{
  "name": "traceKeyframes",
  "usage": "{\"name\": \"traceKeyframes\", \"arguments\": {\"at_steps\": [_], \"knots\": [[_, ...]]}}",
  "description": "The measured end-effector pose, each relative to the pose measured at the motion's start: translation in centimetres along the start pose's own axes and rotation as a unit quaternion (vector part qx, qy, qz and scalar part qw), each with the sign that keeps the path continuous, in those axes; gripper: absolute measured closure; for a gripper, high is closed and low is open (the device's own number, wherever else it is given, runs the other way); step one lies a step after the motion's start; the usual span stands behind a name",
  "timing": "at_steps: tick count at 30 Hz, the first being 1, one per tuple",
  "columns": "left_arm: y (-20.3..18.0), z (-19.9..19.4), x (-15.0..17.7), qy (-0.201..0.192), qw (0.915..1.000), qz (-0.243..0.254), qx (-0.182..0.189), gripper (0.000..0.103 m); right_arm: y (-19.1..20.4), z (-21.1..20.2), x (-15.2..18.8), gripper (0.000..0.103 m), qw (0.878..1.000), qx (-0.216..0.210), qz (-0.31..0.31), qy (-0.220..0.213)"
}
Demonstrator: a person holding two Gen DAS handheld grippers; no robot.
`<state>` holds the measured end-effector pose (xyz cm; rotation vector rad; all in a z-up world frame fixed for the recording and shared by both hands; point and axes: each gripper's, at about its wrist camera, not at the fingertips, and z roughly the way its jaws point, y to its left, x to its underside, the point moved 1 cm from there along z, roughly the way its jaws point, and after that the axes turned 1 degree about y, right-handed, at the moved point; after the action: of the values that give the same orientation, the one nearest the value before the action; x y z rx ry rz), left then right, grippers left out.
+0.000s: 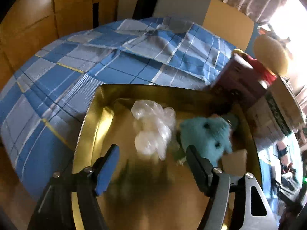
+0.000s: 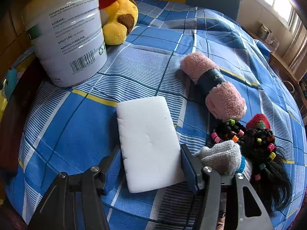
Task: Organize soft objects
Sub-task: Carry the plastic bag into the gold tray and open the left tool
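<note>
Fingers of the left gripper point(image 1: 151, 164) stand released over a gold tray point(image 1: 90, 118) holding a crumpled plastic bag point(image 1: 153, 126) and teal plush point(image 1: 207, 136). Right gripper point(image 2: 149, 168) clasps a white sponge point(image 2: 147, 143) on the checked cloth point(image 2: 76, 130). Tin point(image 2: 67, 32) reads "STORAGE", "SHELF LIFE: 36 months".

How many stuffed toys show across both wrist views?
2. A teal stuffed toy lies in the gold box beside a crumpled plastic bag; a yellow bear sits behind the can. Others may be hidden.
</note>
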<state>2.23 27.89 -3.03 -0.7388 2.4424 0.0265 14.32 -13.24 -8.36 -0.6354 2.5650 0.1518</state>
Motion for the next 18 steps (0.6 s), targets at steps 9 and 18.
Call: {"name": "traceKeyframes", "arguments": {"at_steps": [9, 18], "knots": [[-3.6, -4.5, 4.7, -0.035, 0.9959, 0.082, 0.02, 0.029, 0.0, -0.4, -0.7, 0.046, 1.0, 0.007, 0.012, 0.017], [-5.0, -4.8, 5.9, -0.038, 0.9915, 0.122, 0.027, 0.03, -1.1, -6.8, -6.9, 0.046, 0.999, 0.001, 0.04, -0.036]]}}
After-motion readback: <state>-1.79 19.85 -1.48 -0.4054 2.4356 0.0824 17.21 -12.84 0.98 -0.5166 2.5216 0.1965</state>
